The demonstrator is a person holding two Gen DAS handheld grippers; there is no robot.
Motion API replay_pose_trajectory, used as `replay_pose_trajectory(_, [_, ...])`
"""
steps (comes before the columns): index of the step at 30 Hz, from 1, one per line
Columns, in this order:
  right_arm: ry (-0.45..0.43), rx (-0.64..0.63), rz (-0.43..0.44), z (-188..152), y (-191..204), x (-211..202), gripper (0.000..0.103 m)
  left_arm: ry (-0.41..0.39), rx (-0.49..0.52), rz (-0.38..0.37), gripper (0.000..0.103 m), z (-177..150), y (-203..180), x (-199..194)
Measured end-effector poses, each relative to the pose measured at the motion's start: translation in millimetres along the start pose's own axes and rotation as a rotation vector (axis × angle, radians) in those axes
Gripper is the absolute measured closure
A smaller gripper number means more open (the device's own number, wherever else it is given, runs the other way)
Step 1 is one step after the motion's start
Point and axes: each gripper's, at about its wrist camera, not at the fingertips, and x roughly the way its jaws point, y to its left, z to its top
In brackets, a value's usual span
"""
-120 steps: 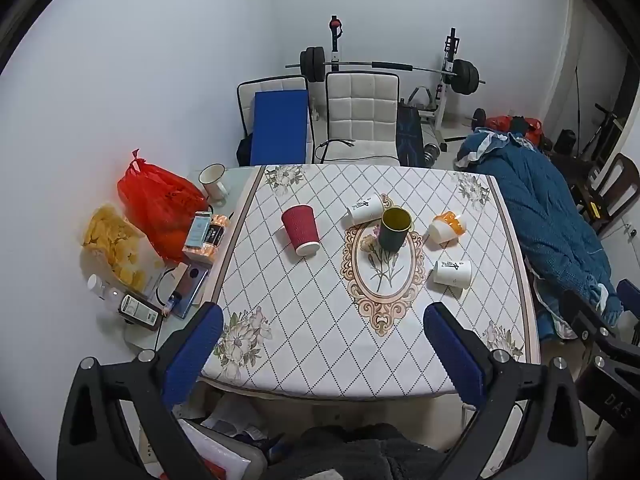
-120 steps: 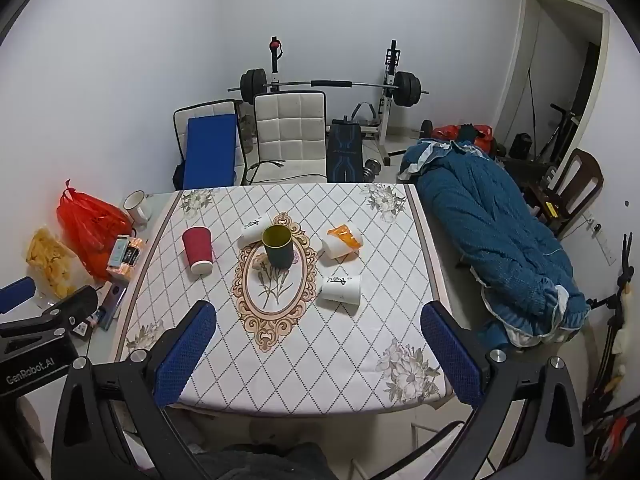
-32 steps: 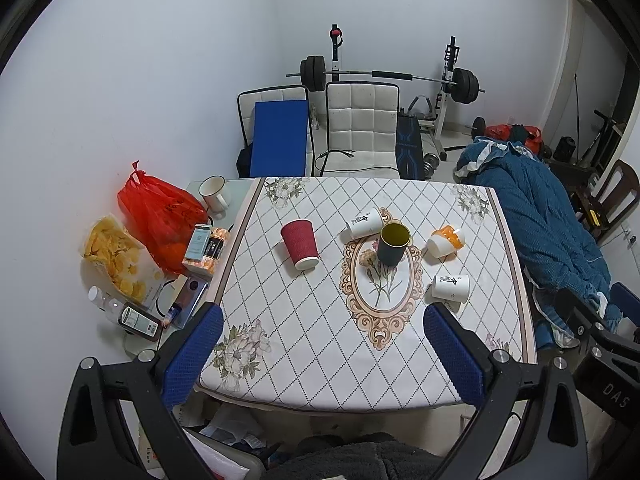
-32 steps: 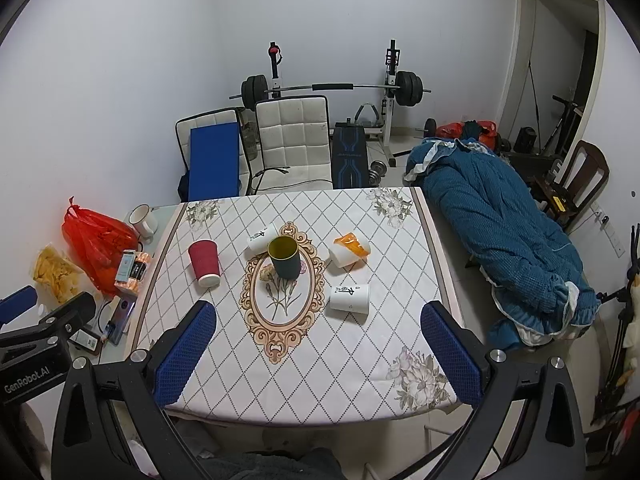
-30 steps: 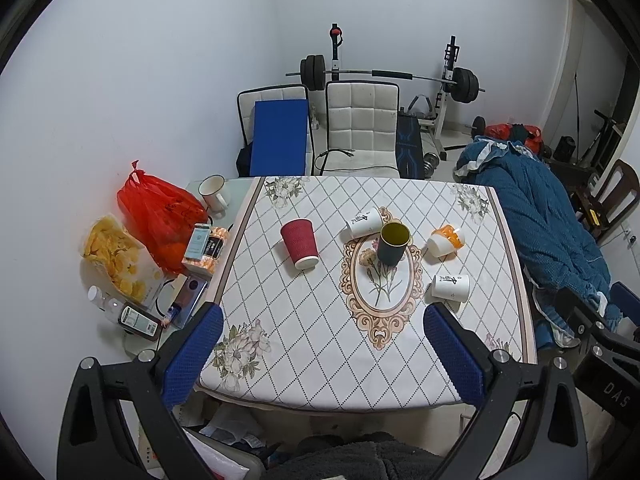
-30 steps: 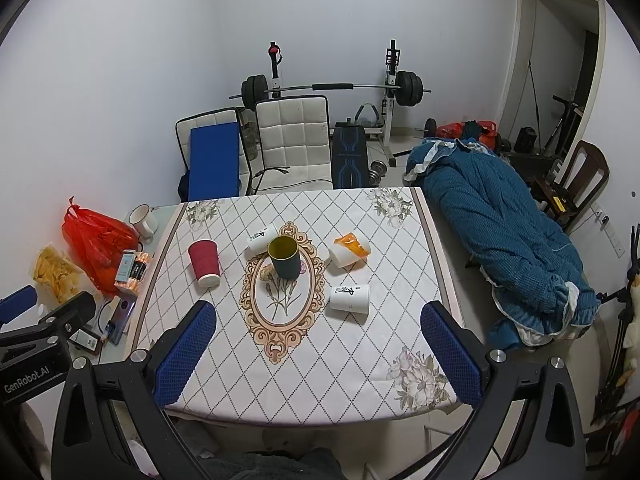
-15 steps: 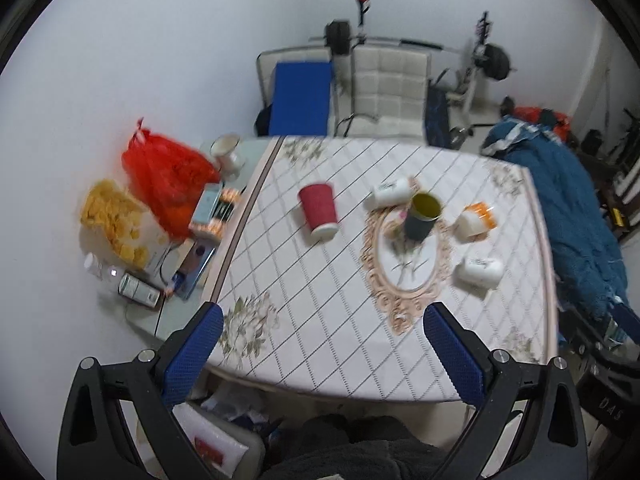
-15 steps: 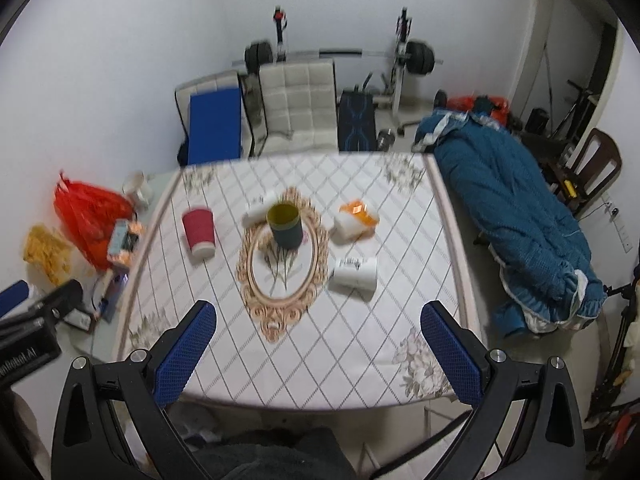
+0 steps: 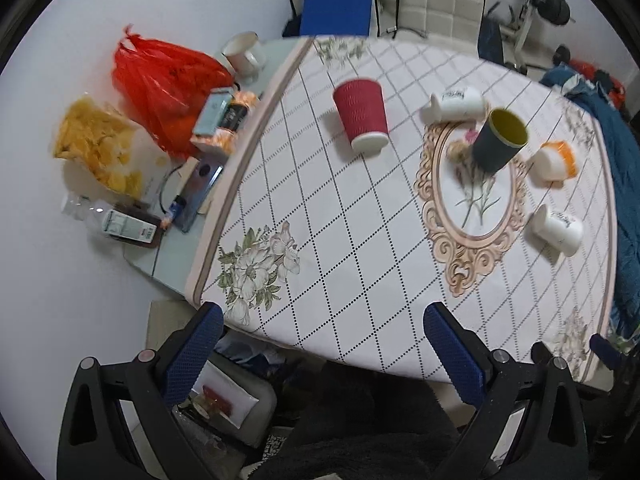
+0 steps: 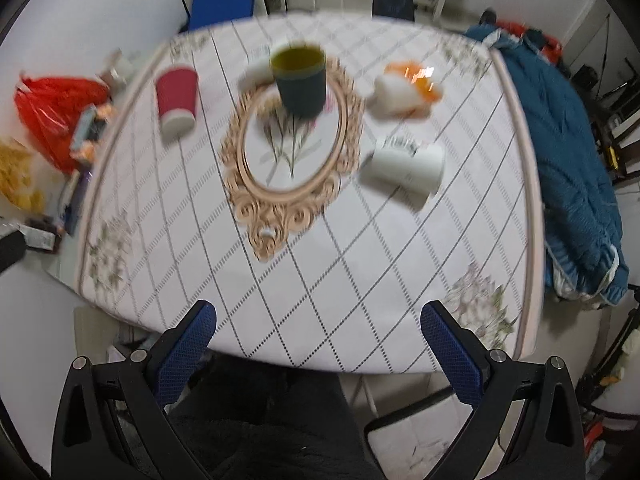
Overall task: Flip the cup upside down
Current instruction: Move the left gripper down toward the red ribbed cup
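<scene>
A dark cup with a yellow-green inside (image 9: 498, 140) (image 10: 301, 80) stands upright on the oval ornament of the tablecloth. A red paper cup (image 9: 362, 116) (image 10: 177, 98) stands upside down to its left. Three white cups lie on their sides: one behind the dark cup (image 9: 456, 103), one with an orange band (image 9: 556, 162) (image 10: 406, 90), one nearer on the right (image 9: 559, 230) (image 10: 404, 170). My left gripper (image 9: 324, 344) and right gripper (image 10: 318, 340) are open and empty above the table's near edge.
The table (image 9: 360, 280) wears a white diamond-pattern cloth. A red bag (image 9: 160, 76), snacks, a mug (image 9: 244, 54) and small boxes sit on a glass side surface at left. Chairs stand behind the table. A blue quilt (image 10: 568, 152) lies at right.
Both grippers have moved forward and down toward the table, so the cups look larger. The right wrist view is blurred by motion. No cup has moved.
</scene>
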Motion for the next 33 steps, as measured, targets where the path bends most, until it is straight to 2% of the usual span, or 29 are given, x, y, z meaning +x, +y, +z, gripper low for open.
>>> replay_pose_trajectory(5, [0.099, 0.018, -0.001, 1.9, 9.4, 52.1, 0.0, 0.062, 0.038, 0.006, 0.0, 29.1, -3.2, 44.4])
replay_pose_trajectory(15, [0.237, 0.119, -0.043, 25.7, 18.1, 111.0, 0.0, 0.148, 0.074, 0.001, 0.0, 108.4, 4.3, 123.5])
replay_pose_trajectory(23, [0.276, 0.169, -0.12, 58.5, 26.9, 138.6, 0.0, 0.185, 0.043, -0.072, 0.0, 179.4, 2.4, 158.7])
replay_pose_trajectory(27, [0.277, 0.196, -0.145, 85.5, 34.4, 149.7, 0.0, 0.197, 0.055, -0.09, 0.0, 213.8, -7.9, 177.4])
replay_pose_trajectory(33, [0.284, 0.221, -0.176, 115.0, 43.2, 161.6, 0.0, 0.231, 0.083, -0.108, 0.0, 245.3, -23.6, 205.4])
